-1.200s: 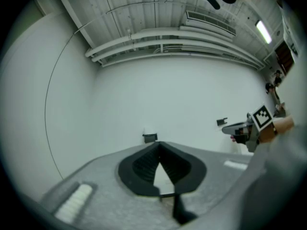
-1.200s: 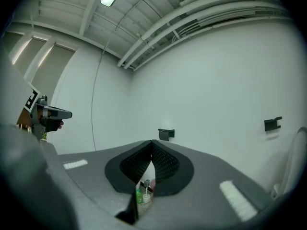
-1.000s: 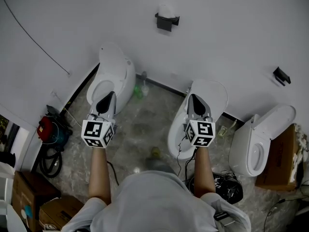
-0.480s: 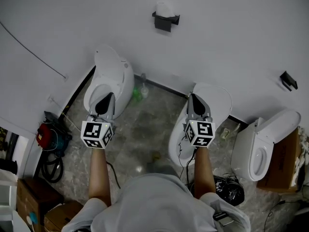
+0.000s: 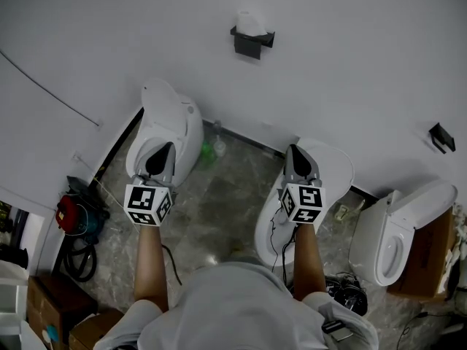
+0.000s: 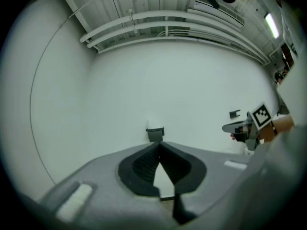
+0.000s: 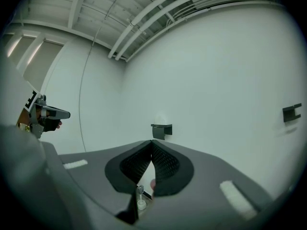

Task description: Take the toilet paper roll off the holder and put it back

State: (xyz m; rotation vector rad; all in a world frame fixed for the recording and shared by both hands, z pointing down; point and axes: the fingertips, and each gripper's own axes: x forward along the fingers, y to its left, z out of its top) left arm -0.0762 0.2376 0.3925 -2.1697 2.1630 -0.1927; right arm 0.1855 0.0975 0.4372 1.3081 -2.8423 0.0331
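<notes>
A white toilet paper roll (image 5: 250,22) sits on a black holder (image 5: 252,42) fixed to the white wall, high in the head view. My left gripper (image 5: 166,147) and right gripper (image 5: 294,150) are held side by side well short of the wall, both shut with nothing between their pads. The left gripper view shows its jaws (image 6: 159,144) meeting just below the distant holder (image 6: 155,134). Seen from the right gripper (image 7: 152,142), the holder (image 7: 161,130) carries the pale roll (image 7: 161,119) a little above and right of the closed tips.
Three white toilets stand along the wall: left (image 5: 175,122), middle (image 5: 332,168), right (image 5: 400,224). A second black holder (image 5: 442,137) is on the wall far right. Bottles (image 5: 211,149) stand by the wall, a red machine (image 5: 68,214) and cardboard boxes at the floor's left.
The head view has shifted toward the wall, so the holder and toilets sit slightly lower in frame. Both grippers have kept their pose and stayed shut.
</notes>
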